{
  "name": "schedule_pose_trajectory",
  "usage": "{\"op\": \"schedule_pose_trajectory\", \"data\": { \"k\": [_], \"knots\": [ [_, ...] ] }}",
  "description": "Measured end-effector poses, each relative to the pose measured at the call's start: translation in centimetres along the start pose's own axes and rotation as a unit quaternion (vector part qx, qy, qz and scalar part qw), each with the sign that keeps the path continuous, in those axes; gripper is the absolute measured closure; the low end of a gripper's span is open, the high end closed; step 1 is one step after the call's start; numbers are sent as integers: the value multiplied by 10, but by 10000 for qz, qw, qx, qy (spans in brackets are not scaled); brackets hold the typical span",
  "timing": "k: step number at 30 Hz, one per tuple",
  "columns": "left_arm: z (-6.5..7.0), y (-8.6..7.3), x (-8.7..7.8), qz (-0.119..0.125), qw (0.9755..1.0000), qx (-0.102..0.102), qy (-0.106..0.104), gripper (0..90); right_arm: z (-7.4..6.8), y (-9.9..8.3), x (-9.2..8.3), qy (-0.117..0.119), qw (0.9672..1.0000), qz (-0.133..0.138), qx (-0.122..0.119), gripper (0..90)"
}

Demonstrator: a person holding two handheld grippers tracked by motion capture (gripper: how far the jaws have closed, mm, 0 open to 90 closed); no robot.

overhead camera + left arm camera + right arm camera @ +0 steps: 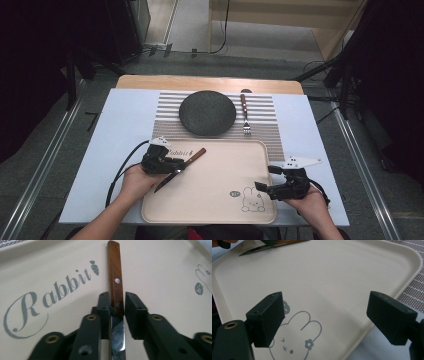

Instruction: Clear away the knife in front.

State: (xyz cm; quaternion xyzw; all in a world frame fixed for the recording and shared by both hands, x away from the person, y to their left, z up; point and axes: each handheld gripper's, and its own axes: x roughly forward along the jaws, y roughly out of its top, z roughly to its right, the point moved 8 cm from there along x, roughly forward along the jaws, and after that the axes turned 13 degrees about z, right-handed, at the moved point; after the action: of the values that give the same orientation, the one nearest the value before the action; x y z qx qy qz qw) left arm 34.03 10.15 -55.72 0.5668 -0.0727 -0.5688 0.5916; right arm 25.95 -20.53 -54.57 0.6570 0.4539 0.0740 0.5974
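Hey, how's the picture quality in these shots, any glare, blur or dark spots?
High view: the tray and table are evenly lit, the room around is dark, and the picture is slightly soft. Left gripper view: glare on the knife blade, and the nearest parts of the tongs are blurred. Right gripper view: the near tongs are soft, and the tray's rabbit drawing is fairly clear.

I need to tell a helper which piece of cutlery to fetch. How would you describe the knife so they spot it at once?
Find the cream tray with the rabbit drawing, nearest the person. The knife lies across its upper left part, beside the word "Rabbit", between the left gripper's jaws. Unlike the fork on the striped placemat, it has a plain steel blade and a riveted brown wooden handle.
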Motion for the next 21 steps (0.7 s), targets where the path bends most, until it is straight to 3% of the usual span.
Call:
{"op": "schedule_pose_trajectory", "data": {
  "k": [4,10,15,21],
  "knots": [
    [1,1,-1,-82,9999,38,-74,573,0,0,0,-1,10000,7,-4,138],
    [6,9,-5,15,9997,143,-184,439,0,0,0,3,10000,6,-12,138],
    [12,20,-10,278,9988,244,-322,402,-1,0,0,11,10000,-12,-25,138],
    [19,27,-10,317,9976,504,-351,381,0,-1,1,-1,10000,-32,-32,138]
  ]
}}
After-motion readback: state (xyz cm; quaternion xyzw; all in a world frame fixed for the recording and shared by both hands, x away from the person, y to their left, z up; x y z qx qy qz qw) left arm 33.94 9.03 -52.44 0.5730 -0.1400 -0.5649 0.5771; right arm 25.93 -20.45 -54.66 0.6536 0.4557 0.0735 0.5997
